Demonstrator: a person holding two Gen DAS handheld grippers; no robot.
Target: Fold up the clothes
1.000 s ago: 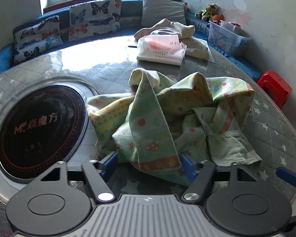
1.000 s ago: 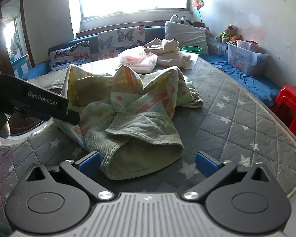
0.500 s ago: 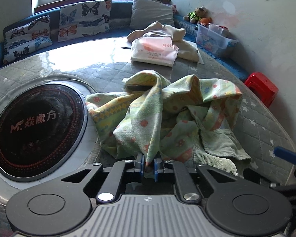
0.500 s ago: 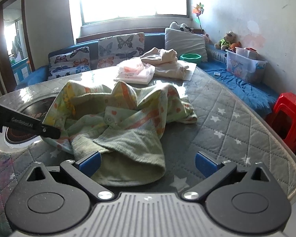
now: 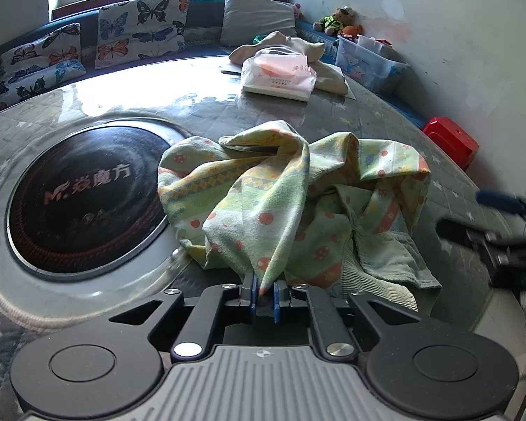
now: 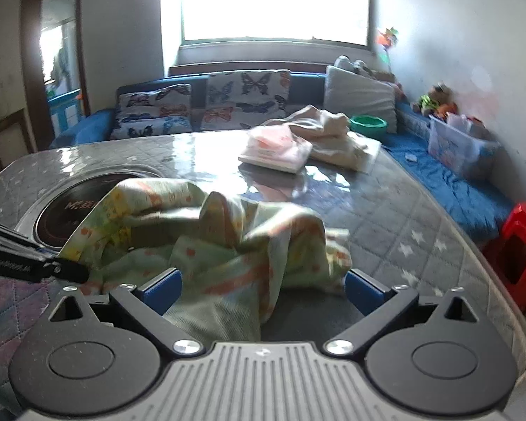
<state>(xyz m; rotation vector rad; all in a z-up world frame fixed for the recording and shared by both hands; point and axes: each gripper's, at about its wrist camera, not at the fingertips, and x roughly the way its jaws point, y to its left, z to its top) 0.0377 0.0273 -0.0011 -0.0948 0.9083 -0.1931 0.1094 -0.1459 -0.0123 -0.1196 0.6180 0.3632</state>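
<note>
Two grippers are working one crumpled garment. The left gripper [image 5: 263, 296] is pinching a pointed corner of the green patterned garment [image 5: 298, 203] between its blue pads, its jaws having just been closing onto that fabric, so the cloth is rising in a taut ridge from the pads toward the heap. The right gripper [image 6: 263, 286] is standing wide, its jaws apart on either side of a ribbed green hem and pressing on nothing.

The garment itself is lying bunched on the quilted grey table [image 5: 385, 115], one edge spilling over the rim of the dark round cooktop [image 5: 84, 196] set into the surface. Further off, a white packet [image 5: 278, 77] and a beige cloth [image 5: 319, 66] are sitting well apart from the work.

To do this step well, the right jaws are probably needing a matching corner or hem edge, gripped in a single layer, before both hands are drawing apart to spread the cloth flat; pulling one-sided is risking more twisting.
</note>
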